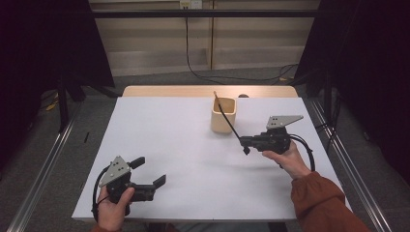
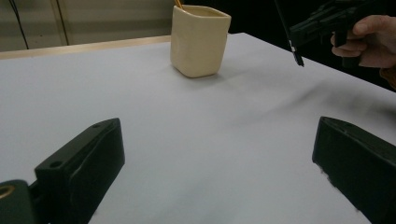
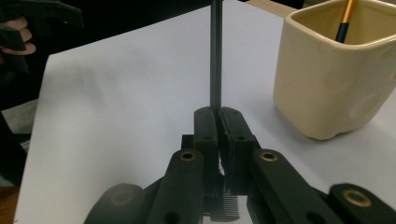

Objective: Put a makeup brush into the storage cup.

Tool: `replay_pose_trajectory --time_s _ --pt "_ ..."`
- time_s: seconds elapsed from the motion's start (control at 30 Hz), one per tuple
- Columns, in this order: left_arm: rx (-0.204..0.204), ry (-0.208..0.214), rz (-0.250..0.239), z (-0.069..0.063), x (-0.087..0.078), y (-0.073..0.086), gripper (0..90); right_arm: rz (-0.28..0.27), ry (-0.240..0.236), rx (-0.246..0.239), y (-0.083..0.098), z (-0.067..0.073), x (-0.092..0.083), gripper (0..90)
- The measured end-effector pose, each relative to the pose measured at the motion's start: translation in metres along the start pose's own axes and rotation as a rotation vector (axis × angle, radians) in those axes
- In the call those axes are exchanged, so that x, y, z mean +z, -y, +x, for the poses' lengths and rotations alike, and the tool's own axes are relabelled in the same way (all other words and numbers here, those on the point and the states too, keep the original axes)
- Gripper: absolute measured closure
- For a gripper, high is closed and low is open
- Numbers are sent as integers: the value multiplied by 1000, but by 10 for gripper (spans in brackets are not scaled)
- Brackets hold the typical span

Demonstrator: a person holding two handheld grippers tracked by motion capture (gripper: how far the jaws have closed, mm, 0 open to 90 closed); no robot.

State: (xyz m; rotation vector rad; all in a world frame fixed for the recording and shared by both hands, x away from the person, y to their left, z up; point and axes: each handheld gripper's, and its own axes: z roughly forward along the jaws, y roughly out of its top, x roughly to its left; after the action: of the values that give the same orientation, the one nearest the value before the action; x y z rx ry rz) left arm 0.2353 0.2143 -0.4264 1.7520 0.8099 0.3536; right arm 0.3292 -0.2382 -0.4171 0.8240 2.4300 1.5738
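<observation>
Right gripper (image 1: 246,145) clenched on black stick (image 1: 227,121) beside cup (image 1: 223,116); left gripper (image 1: 151,172) released — near table edge (image 1: 193,218).

Our two hands, each with a gripper

Our left gripper (image 1: 151,170) sits low with jaws wide apart; our right gripper (image 1: 245,143) has its jaws squeezed tight together, hand held up.

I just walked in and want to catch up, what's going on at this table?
A person holds a gripper in each hand over a white table. The right gripper is shut on a thin black stick, angled up beside a cream cup that already holds an orange-tipped stick. The left gripper waits open near the front edge.
</observation>
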Motion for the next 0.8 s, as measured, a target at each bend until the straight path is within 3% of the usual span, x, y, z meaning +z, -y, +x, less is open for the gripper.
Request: replay_pose_trajectory --time_s 0.33,0.8 --pt "8 6 -12 0 -1 -1 22 -35 -34 -1 -5 7 -11 857" --pt "11 8 -16 -2 0 -4 20 -8 -119 -38 -13 31 -5 856"
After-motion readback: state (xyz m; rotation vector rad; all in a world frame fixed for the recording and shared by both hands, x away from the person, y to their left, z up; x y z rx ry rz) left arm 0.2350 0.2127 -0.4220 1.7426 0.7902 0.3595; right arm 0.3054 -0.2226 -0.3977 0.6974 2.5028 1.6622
